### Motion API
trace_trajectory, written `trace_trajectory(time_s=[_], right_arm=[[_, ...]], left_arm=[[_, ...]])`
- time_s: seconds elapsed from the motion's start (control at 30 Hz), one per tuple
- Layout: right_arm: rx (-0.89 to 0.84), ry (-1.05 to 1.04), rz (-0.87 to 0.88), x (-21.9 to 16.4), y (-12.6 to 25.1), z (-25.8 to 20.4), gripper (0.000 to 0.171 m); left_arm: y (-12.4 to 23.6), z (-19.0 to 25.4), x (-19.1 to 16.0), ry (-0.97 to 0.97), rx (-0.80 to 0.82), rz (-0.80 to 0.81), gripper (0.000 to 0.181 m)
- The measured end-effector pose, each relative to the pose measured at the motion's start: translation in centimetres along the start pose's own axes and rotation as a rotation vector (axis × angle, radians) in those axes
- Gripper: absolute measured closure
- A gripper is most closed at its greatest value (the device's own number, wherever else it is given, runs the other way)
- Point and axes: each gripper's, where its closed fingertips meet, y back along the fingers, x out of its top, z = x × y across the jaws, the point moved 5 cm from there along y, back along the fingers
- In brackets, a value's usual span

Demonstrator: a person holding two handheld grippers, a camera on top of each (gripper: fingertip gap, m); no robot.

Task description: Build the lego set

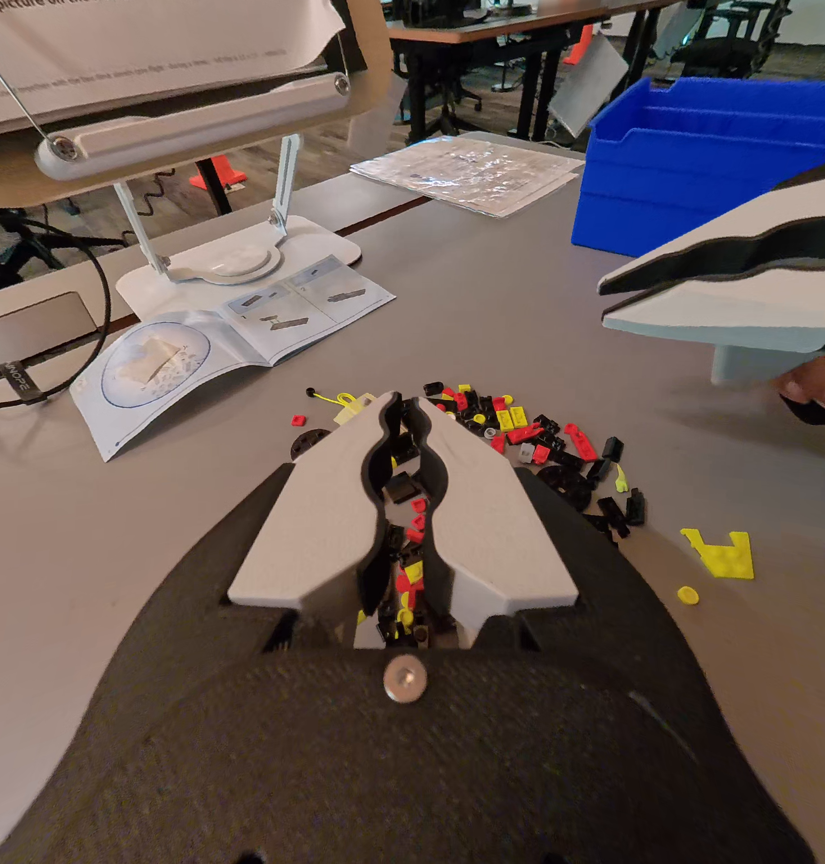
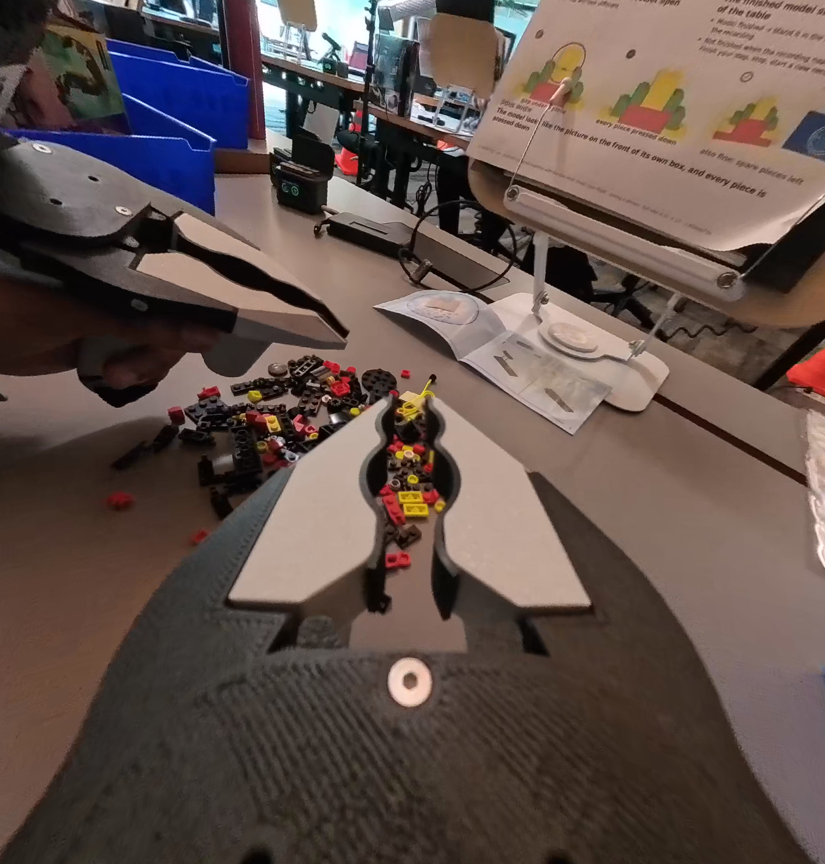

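Observation:
A pile of small black, red and yellow lego pieces [image 1: 518, 435] lies loose on the grey table [image 1: 494, 304]; it also shows in the right wrist view [image 2: 279, 421]. My left gripper [image 1: 405, 399] hovers over the pile's near left side, shut and empty. It shows from the side in the right wrist view [image 2: 342, 334]. My right gripper [image 2: 411, 399] hovers over the pile's other side, its jaws a narrow gap apart and empty. It shows at the right of the left wrist view [image 1: 602, 304]. A yellow wedge plate [image 1: 723, 556] and a yellow round stud [image 1: 687, 595] lie apart from the pile.
An open instruction booklet [image 1: 223, 336] lies beyond the pile by a white stand [image 1: 242, 262] that holds a printed sheet. Blue bins [image 1: 709, 163] stand at the table's far side. A clear plastic bag [image 1: 466, 173] lies flat nearby. A black device [image 2: 303, 182] and cables sit at the back. My hands' fingertips stand some 9 cm from each other. Both grippers' tips are roughly 15 cm from the yellow round stud [image 1: 687, 595].

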Motion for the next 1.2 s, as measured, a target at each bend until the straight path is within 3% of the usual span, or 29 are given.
trace_trajectory(time_s=[0.1, 0.67, 0.73, 0.87, 0.97, 1.2], right_arm=[[-0.017, -0.026, 0.035, 0.4, 0.4, 0.3, 0.171], [0.098, -0.103, 0.007, -0.3, -0.6, -1.1, 0.171], [0.103, -0.130, -0.004, -0.5, -0.6, -1.0, 0.171], [0.113, -0.167, -0.009, -0.5, -0.4, -0.6, 0.170], [0.107, -0.186, -0.016, -0.7, -0.2, -0.2, 0.170], [0.163, -0.284, -0.033, -1.1, -0.4, -0.1, 0.168]], left_arm=[[0.3, 0.1, 0.3, -0.035, 0.024, 0.009, 0.180], [-0.2, -1.1, -1.0, -0.083, 0.023, -0.078, 0.174], [0.1, -1.0, -1.1, -0.120, -0.035, -0.078, 0.175], [1.9, 0.9, -2.4, -0.269, -0.360, -0.072, 0.181], [2.8, 0.9, -3.7, -0.250, -0.504, -0.142, 0.181], [2.4, 2.6, -5.6, -0.309, -0.570, -0.284, 0.153]])
